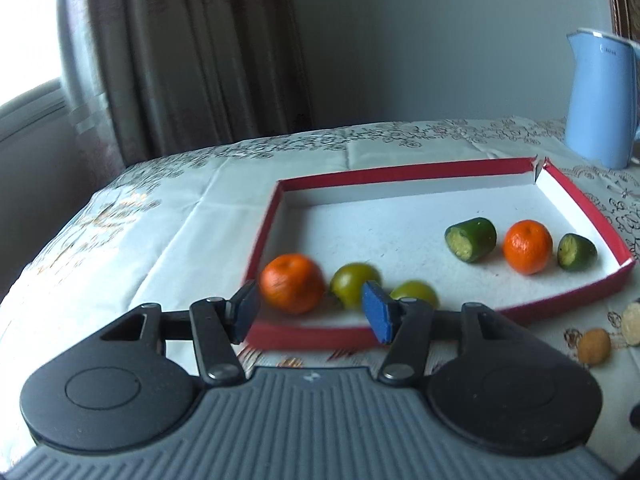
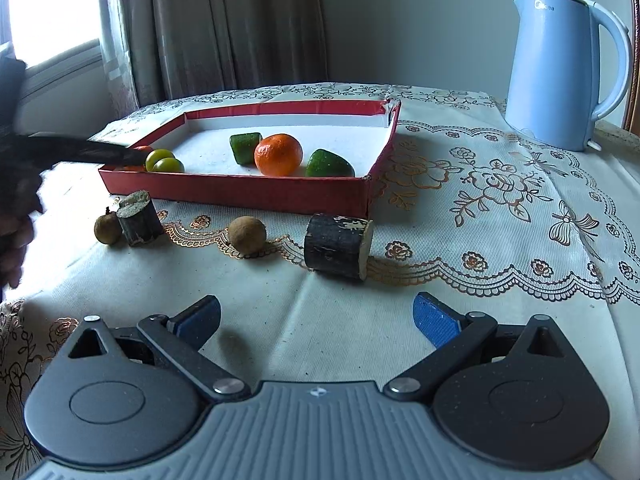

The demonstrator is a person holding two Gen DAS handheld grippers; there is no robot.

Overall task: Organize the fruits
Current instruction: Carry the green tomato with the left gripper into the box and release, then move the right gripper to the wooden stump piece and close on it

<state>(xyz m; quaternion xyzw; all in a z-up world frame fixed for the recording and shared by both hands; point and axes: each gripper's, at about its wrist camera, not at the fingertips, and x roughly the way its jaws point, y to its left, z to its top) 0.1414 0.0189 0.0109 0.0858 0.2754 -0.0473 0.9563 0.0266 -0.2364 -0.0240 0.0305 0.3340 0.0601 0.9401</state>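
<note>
A red-rimmed tray point(image 1: 436, 168) point(image 2: 240, 194) lies on the tablecloth. It holds an orange point(image 1: 292, 283), two green round fruits point(image 1: 354, 286) point(image 1: 414, 292), two green cut pieces point(image 1: 472, 238) point(image 1: 576, 252) and a second orange point(image 1: 527, 246) point(image 2: 279, 155). My left gripper point(image 1: 312, 314) is open and empty at the tray's near edge, just in front of the first orange. My right gripper point(image 2: 316, 322) is open and empty over the cloth. Ahead of it, outside the tray, lie two dark cut stalk pieces point(image 2: 338, 246) point(image 2: 140, 218) and two brown round fruits point(image 2: 247, 234) point(image 2: 107, 228).
A blue electric kettle point(image 2: 560, 68) point(image 1: 600, 100) stands at the table's back right. Curtains and a window are behind the table at left. The left gripper and the hand holding it point(image 2: 16, 184) reach in at the left of the right wrist view.
</note>
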